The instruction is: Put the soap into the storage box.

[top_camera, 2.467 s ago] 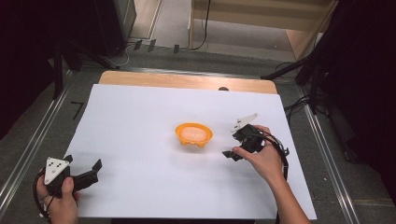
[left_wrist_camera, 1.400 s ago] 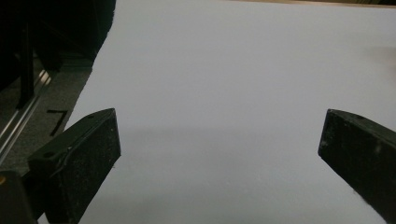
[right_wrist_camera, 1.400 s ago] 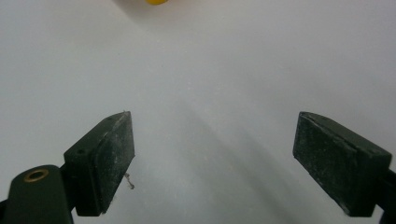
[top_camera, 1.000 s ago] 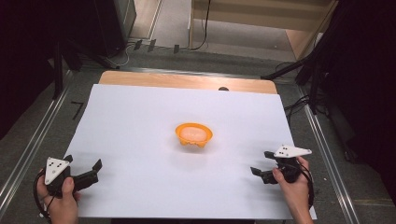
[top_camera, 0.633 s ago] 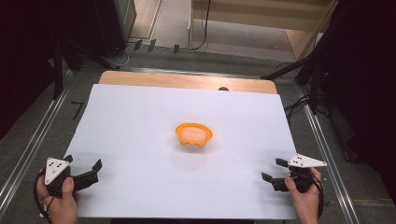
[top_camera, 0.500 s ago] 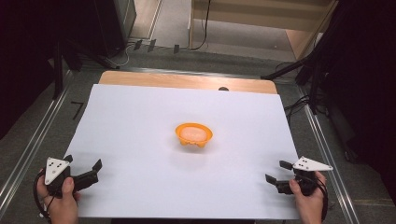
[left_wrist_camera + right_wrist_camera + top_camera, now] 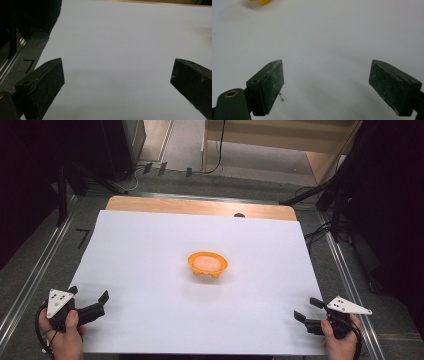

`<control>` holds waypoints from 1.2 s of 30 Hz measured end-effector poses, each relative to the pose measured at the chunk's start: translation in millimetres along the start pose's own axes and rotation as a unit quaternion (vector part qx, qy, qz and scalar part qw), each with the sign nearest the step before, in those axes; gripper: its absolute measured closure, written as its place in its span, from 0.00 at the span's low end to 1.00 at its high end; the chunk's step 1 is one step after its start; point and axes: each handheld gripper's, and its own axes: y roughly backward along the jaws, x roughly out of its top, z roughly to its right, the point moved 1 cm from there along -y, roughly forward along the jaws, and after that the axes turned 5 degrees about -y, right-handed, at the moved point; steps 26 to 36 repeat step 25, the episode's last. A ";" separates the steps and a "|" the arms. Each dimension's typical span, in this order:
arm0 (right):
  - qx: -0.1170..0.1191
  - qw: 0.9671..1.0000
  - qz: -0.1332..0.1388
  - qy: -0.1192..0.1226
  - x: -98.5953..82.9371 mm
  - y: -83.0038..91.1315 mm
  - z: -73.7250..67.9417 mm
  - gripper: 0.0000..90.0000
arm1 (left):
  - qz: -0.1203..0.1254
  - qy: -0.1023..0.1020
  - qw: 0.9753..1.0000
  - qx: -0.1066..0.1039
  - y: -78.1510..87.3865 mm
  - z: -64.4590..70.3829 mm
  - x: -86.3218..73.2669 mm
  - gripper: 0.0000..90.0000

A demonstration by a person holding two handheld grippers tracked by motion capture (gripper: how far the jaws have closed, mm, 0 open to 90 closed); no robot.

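Note:
An orange bowl [image 7: 207, 264] with something pale pink inside sits near the middle of the white sheet [image 7: 150, 250]; its yellow-orange edge [image 7: 260, 2] peeks in at the top left of the right gripper view. My left gripper [image 7: 90, 296] rests at the sheet's front left corner, open, nothing between its jaws [image 7: 117, 77]. My right gripper [image 7: 307, 309] is at the front right corner, open and empty [image 7: 325, 82]. Both are far from the bowl.
The white sheet covers a wooden table whose far edge [image 7: 200, 206] stays bare. Metal rails [image 7: 30, 275] run along both sides. Grey floor, cables and dark stands [image 7: 330, 190] lie beyond the table.
My right gripper has drawn back from beside the bowl to the front right corner of the sheet. The left gripper and the bowl have stayed put.

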 end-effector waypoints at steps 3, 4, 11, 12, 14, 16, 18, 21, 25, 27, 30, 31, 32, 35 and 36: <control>-0.003 1.000 0.014 -0.005 -3.1 4.3 0.1 0.15 | 0.001 0.000 1.000 -0.002 0.2 -0.4 -0.1 0.00; -0.004 1.000 0.017 -0.005 -3.6 4.9 0.0 0.15 | 0.001 0.001 1.000 -0.002 0.2 -0.4 -0.1 0.00; -0.006 1.000 0.016 -0.014 -3.7 4.4 2.1 0.15 | 0.000 0.001 1.000 -0.003 -0.1 -0.6 0.0 0.00; -0.007 1.000 0.015 -0.017 -3.6 4.0 2.2 0.15 | -0.001 0.001 1.000 -0.003 -0.1 -0.6 0.0 0.00; -0.008 1.000 0.014 -0.018 -3.6 3.7 2.4 0.15 | -0.002 0.000 1.000 -0.003 -0.2 -0.6 0.1 0.00; -0.009 1.000 0.014 -0.018 -3.7 3.6 2.3 0.15 | -0.002 0.001 1.000 -0.003 -0.3 -0.8 0.1 0.00; -0.009 1.000 0.015 -0.018 -3.7 3.8 2.5 0.15 | -0.002 0.001 1.000 -0.003 -0.2 -1.0 0.1 0.00; -0.009 1.000 0.013 -0.020 -3.5 3.4 3.0 0.15 | -0.003 0.000 1.000 -0.005 -0.3 -0.8 0.2 0.00; -0.011 1.000 0.008 -0.019 -3.4 2.5 2.7 0.15 | -0.003 0.001 1.000 -0.005 -0.4 -1.1 0.2 0.00; -0.011 1.000 0.008 -0.019 -3.4 2.5 2.7 0.15 | -0.003 0.001 1.000 -0.005 -0.4 -1.1 0.2 0.00; -0.011 1.000 0.008 -0.019 -3.4 2.5 2.7 0.15 | -0.003 0.001 1.000 -0.005 -0.4 -1.1 0.2 0.00; -0.011 1.000 0.008 -0.019 -3.4 2.5 2.7 0.15 | -0.003 0.001 1.000 -0.005 -0.4 -1.1 0.2 0.00; -0.011 1.000 0.008 -0.019 -3.4 2.5 2.7 0.15 | -0.003 0.001 1.000 -0.005 -0.4 -1.1 0.2 0.00; -0.011 1.000 0.008 -0.019 -3.4 2.5 2.7 0.15 | -0.003 0.001 1.000 -0.005 -0.4 -1.1 0.2 0.00; -0.011 1.000 0.008 -0.019 -3.4 2.5 2.7 0.15 | -0.003 0.001 1.000 -0.005 -0.4 -1.1 0.2 0.00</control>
